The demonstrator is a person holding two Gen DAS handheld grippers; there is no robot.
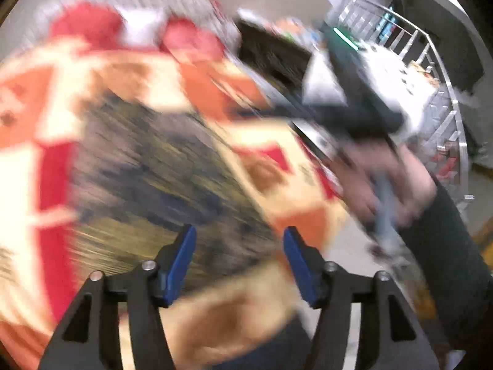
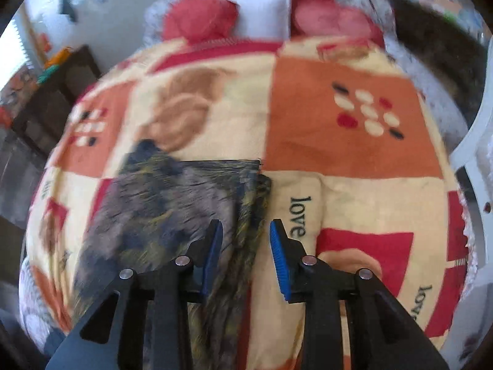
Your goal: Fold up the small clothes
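Both my left tongs (image 1: 239, 265) and right tongs (image 2: 246, 257) hang open, gripping nothing, so the dark shirt (image 2: 172, 203) lies flat on the bed (image 2: 354, 141), at nine o'clock of "love".

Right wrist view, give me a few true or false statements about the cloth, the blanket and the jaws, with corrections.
1. The dark cloth lies on the blanket. True.
2. The right gripper has its jaws clamped on the cloth. False: they stand apart, nothing pinched.
3. The word "love" is printed on the blanket. True.
4. The blanket is plain blue. False: it is orange, cream and red patches.
5. Red pillows flank a white pillow. True.
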